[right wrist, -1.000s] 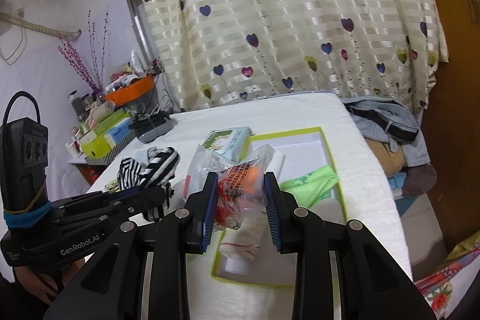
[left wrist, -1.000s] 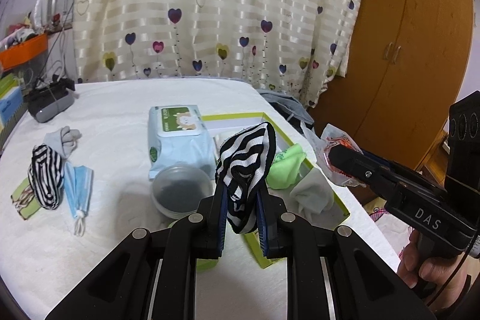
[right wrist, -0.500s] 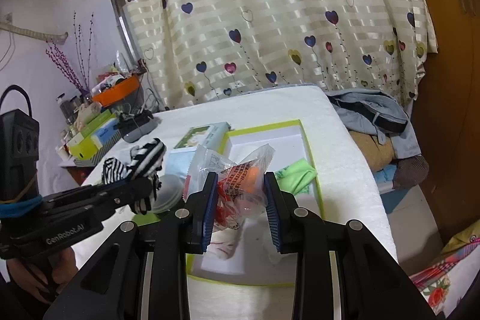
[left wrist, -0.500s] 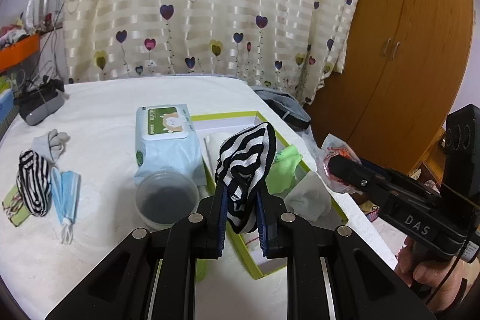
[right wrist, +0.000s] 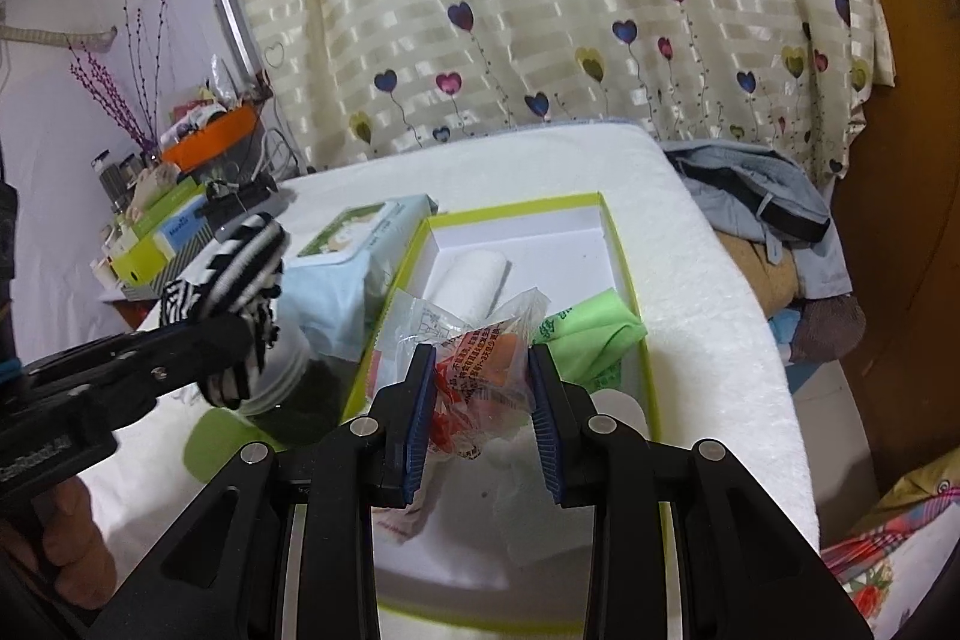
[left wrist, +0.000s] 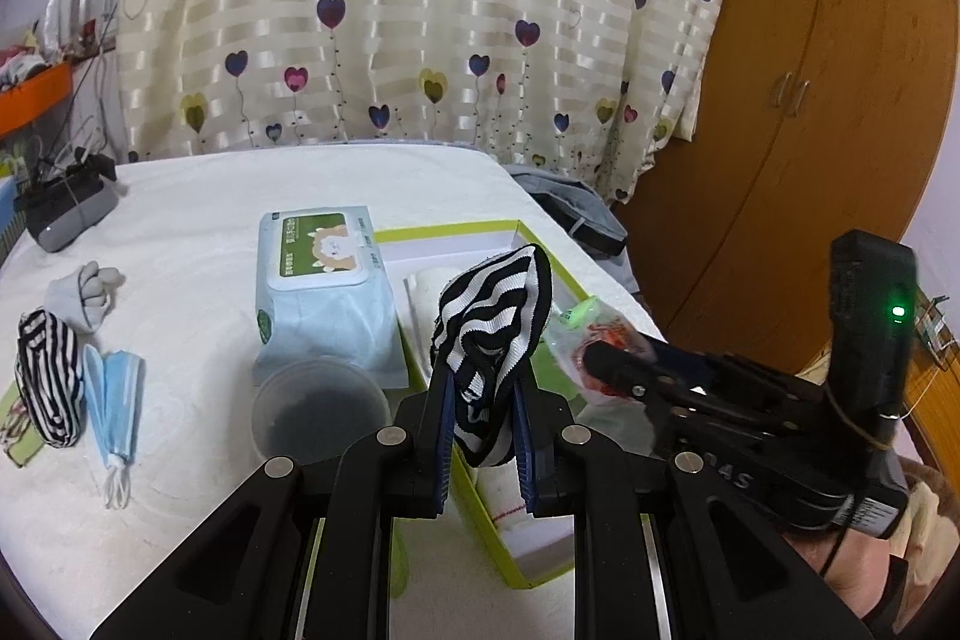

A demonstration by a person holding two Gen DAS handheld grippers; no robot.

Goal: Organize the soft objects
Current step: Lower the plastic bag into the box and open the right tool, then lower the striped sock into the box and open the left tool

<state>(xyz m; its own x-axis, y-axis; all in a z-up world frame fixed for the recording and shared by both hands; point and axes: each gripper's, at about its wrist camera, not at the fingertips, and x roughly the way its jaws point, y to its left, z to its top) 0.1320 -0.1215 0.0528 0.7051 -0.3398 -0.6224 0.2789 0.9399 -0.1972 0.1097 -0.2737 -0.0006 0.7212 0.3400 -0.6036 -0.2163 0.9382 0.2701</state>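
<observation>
I am gripping a striped sock [left wrist: 492,316] in my left claw [left wrist: 480,436] and a crinkly packet [right wrist: 480,376] in my right claw [right wrist: 480,430], both over the box [right wrist: 624,256]. Inside, seemingly a towel and green cloth; another sock [left wrist: 48,388], a mask [left wrist: 114,400] and a glove [left wrist: 87,289] are waiting outside.

Wet-wipes pack [left wrist: 327,292] and plastic tub [left wrist: 321,415] crowd the green-rimmed box's [right wrist: 624,250] left wall; its far end lies open.

Both wrist cams look fwd along their own fingers, close above the white-covered table [left wrist: 198,244]. Both share the lime-edged white cardboard box [left wrist: 474,227] [right wrist: 606,220] and each shows the other gripper.
</observation>
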